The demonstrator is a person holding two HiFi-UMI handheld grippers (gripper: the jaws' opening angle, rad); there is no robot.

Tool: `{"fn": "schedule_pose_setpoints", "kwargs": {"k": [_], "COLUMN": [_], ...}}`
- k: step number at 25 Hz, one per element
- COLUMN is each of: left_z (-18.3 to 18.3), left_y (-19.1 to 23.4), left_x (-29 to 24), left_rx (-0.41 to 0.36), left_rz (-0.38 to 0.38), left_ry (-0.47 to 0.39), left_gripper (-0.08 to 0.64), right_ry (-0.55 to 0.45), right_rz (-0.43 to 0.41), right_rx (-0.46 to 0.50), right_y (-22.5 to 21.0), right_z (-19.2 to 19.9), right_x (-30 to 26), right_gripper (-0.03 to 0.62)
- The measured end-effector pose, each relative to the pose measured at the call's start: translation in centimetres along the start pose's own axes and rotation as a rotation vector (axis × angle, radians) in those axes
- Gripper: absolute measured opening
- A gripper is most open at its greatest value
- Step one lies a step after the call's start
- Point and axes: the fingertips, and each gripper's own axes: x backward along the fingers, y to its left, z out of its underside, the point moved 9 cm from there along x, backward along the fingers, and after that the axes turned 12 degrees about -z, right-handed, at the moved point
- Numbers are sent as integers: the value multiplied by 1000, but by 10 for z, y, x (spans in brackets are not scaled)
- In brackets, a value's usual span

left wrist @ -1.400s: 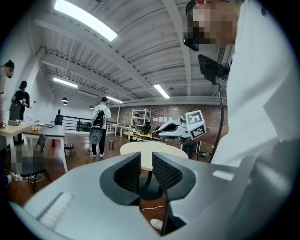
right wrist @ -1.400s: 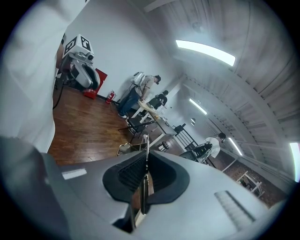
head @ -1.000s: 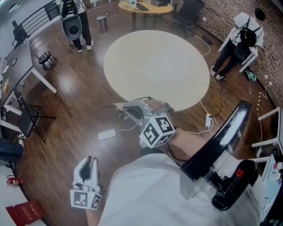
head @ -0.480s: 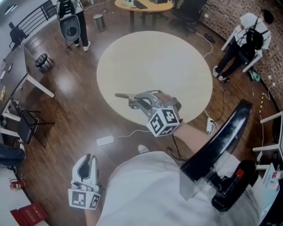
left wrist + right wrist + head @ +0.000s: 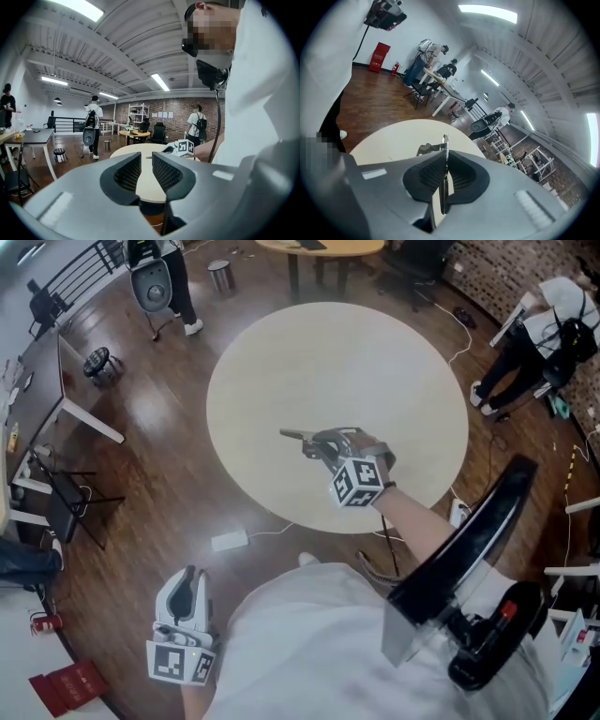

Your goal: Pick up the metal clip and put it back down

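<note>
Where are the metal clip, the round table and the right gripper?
metal clip (image 5: 446, 143): right gripper view, its tip sticking out past the jaws.
round table (image 5: 319, 352): head view, bare top.
right gripper (image 5: 314, 441): head view, between its fingertips.

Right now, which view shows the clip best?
Right gripper view: the clip stands edge-on, pinched between shut jaws. Head view shows it small, poking from the right gripper over the table. Left gripper view has at most a distant sliver.
</note>
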Motion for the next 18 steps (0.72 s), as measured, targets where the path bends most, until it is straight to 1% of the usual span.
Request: {"fn": "schedule_pose_setpoints", "kwargs": {"k": [6, 10, 15, 18], "left_z": [-7, -8, -10, -8], "left_y": [-5, -5, -10, -19], "left_x": [-12, -15, -14, -14], "left_rx": [-17, -20, -16, -13], "left_rz": [-1, -5, -13, -10], "left_ry": [36, 54, 72, 86], "left_gripper": [66, 66, 66, 66], "right_ry": [64, 107, 125, 125], "right_rz": [-13, -11, -22, -34], "right_rx": [12, 5, -6, -31], "right_y": [4, 15, 31, 40], "right_z": [44, 66, 81, 91], "right_x": [-50, -79, -94, -95], "right_gripper": [6, 6, 6, 9]}}
